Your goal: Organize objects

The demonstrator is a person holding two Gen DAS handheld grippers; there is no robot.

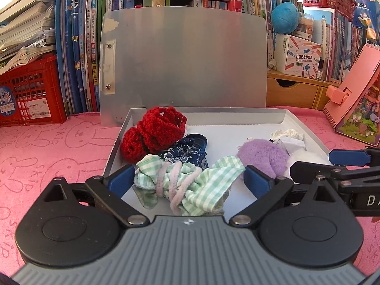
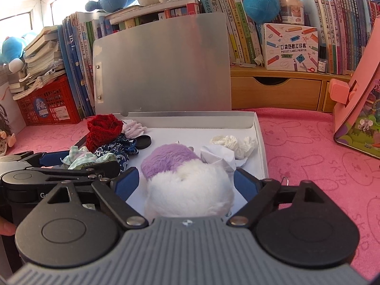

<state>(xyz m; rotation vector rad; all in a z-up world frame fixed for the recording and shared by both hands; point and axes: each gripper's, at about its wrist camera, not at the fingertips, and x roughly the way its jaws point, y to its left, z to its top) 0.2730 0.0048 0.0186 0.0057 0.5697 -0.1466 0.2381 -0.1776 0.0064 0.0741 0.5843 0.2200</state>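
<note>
The left hand-held gripper (image 1: 187, 177) is hovering with its fingers apart on either side of the green checked cloth bundle (image 1: 187, 185), which is lying at the near edge of the open grey box (image 1: 306, 128) on the pink surface (image 1: 47, 147), its long axis running left to right across the jaws. The right hand-held gripper (image 2: 186, 180) is likewise standing spread around the purple-and-white plush (image 2: 182, 175), whose white end is pointing toward the camera. Judged risks: the two grippers are crowding each other, and closing may snag the pink cord (image 1: 175, 185) or drag the neighbouring navy cloth (image 1: 187, 153).
</note>
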